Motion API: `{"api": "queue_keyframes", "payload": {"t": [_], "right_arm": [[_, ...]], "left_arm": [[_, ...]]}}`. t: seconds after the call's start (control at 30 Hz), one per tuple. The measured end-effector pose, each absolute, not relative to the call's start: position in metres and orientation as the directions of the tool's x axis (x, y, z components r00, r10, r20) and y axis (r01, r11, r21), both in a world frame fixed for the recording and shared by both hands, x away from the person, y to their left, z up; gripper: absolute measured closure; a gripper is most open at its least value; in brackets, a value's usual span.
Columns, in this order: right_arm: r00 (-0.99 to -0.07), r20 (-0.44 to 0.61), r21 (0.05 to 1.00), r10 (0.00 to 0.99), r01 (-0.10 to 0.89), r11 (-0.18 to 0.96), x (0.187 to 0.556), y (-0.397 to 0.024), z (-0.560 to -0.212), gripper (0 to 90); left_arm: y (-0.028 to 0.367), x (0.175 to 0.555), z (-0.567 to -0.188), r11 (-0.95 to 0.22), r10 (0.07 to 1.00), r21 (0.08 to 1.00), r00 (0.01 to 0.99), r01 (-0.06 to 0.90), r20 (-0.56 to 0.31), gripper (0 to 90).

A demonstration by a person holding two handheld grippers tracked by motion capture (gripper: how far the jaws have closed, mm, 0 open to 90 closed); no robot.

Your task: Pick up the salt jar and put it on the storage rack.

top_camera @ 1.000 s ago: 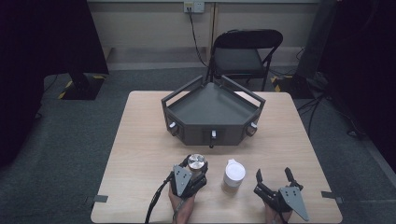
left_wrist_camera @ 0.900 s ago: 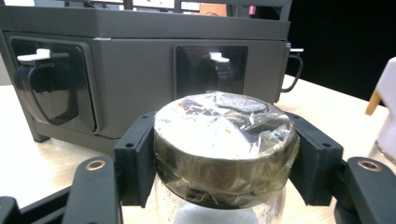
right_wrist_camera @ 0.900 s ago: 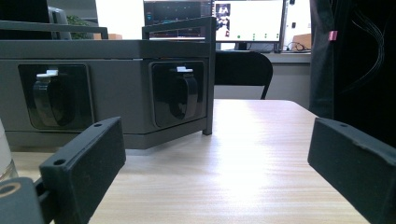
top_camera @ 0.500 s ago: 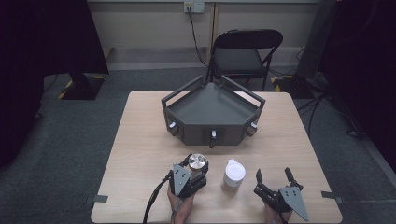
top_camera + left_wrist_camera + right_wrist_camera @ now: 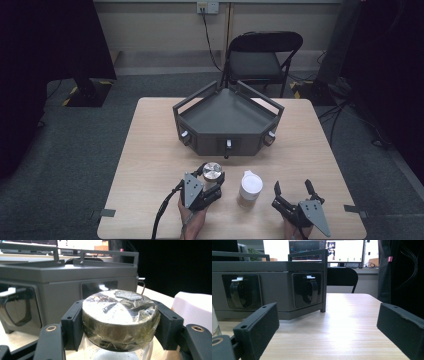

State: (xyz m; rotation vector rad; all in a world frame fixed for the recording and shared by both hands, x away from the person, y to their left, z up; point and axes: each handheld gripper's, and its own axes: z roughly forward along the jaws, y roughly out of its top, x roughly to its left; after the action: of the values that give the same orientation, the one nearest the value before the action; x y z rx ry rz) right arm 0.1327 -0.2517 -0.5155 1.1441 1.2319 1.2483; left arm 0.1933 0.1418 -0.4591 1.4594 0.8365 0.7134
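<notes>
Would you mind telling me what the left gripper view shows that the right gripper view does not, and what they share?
Left gripper view: the left hand-held gripper is shut on the metal lid of a glass jar, the lid wrapped in clear film; a white container stands to its right.

Right gripper view: the right hand-held gripper is open with nothing between its jaws, over the bare wooden table; a black chair and lit monitors stand behind.

Both: the grey box with recessed black handles, across the same table.
</notes>
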Motion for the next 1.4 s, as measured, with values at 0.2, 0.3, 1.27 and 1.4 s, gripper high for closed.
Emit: {"api": "queue_keyframes", "payload": {"t": [0.2, 0.3, 1.27, 1.4], "right_arm": [[-0.052, -0.021, 0.999, 0.998, -0.034, 0.019, 0.133, -0.252, -0.515, 2.5], [-0.052, -0.021, 0.999, 0.998, -0.034, 0.019, 0.133, -0.252, -0.516, 2.5], [-0.058, -0.020, 0.999, 0.998, -0.034, 0.018, 0.132, -0.253, -0.516, 2.5], [-0.059, -0.020, 0.999, 0.998, -0.035, 0.018, 0.132, -0.253, -0.516, 2.5]], "left_arm": [[0.147, 0.202, -0.445, -0.025, 0.810, 0.997, 0.586, 0.071, -0.021, 34.6], [0.148, 0.205, -0.441, -0.026, 0.809, 0.998, 0.587, 0.064, -0.016, 34.6], [0.179, 0.275, -0.364, 0.043, 0.774, 0.999, 0.633, -0.017, -0.022, 34.6], [0.176, 0.287, -0.358, 0.052, 0.783, 0.999, 0.621, -0.009, -0.035, 34.6]]}}
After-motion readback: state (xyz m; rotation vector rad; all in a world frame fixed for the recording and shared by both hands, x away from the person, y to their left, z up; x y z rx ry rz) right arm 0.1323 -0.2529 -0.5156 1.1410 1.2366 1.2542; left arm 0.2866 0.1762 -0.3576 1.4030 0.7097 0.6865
